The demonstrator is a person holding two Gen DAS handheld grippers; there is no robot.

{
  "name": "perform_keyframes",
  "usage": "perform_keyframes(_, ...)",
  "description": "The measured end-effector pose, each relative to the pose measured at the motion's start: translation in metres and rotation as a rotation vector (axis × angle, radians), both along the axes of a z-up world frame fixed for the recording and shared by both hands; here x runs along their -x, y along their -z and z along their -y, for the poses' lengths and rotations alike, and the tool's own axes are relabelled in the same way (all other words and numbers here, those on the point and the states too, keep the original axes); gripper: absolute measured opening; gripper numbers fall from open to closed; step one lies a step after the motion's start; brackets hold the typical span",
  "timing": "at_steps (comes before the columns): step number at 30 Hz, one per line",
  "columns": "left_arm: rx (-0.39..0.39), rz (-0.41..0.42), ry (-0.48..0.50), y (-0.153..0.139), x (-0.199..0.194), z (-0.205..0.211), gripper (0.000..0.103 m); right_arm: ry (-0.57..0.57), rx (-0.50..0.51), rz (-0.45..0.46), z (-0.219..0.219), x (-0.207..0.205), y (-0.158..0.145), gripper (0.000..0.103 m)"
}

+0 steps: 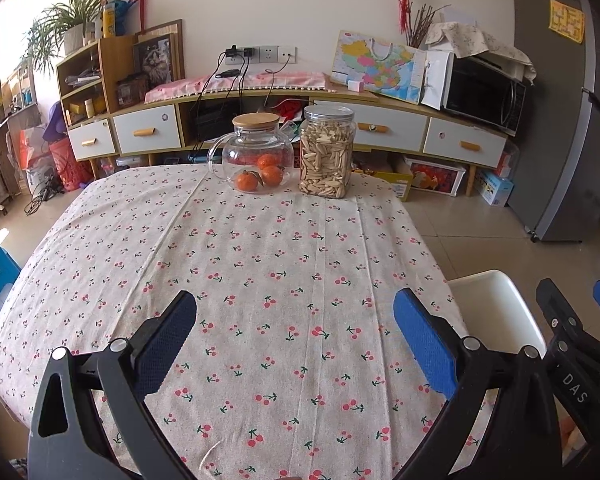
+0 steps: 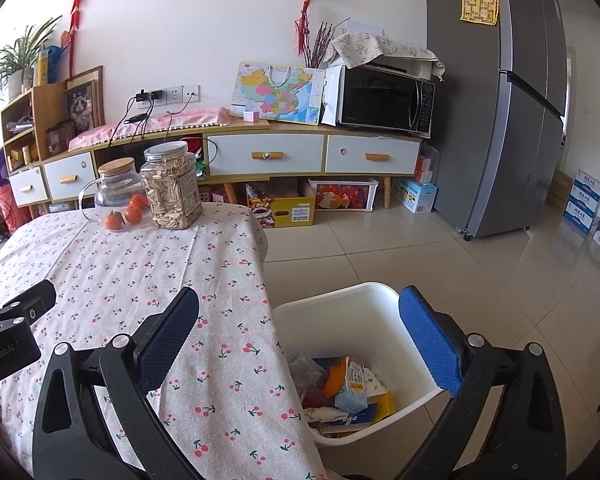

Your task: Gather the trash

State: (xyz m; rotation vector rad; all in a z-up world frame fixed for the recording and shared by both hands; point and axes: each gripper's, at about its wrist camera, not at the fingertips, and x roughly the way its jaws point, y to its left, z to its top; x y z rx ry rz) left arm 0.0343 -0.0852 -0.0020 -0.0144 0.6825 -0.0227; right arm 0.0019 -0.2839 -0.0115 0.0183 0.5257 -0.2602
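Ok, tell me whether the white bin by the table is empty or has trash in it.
Not empty. The white bin holds a pile of wrappers and a small carton at its bottom, well below the rim.

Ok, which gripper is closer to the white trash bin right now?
Right. The right gripper hangs open straddling the table edge, one finger over the white trash bin. The left gripper is open over the tablecloth, with the bin off to its right.

On the counter point(image 1: 260, 280), at its far edge, a teapot point(image 1: 256, 156) stands left of a jar point(image 1: 326, 152), just beside it. A bin point(image 2: 364, 308) sits on the floor right of the counter, with trash point(image 2: 348, 388) in it. A sideboard point(image 1: 284, 128) runs behind
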Motion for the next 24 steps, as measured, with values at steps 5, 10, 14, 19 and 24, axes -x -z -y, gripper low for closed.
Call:
perform_keyframes(5, 0.01, 0.006, 0.007, 0.0008, -0.0003, 0.0028, 0.096, 0.0, 0.0, -0.001, 0.0004, -0.0002, 0.0004, 0.096)
perform_keyframes(10, 0.012, 0.026, 0.012, 0.0006, 0.0018, 0.0014, 0.091, 0.0, -0.002, -0.003, 0.0001, -0.0002, 0.001, 0.096)
perform_keyframes(14, 0.019, 0.035, 0.02, -0.0008, 0.002, 0.0014, 0.088, 0.0, 0.0, -0.005, 0.0004, -0.0004, 0.0014, 0.096)
perform_keyframes(19, 0.017, 0.023, 0.024, 0.0001, 0.0007, 0.0024, 0.091, -0.001, 0.0, -0.003, 0.0008, -0.0004, 0.0034, 0.096)
perform_keyframes(24, 0.008, 0.003, 0.025, 0.0014, 0.0002, 0.0055, 0.095, -0.01, 0.007, -0.007, -0.0017, -0.0005, 0.0056, 0.096)
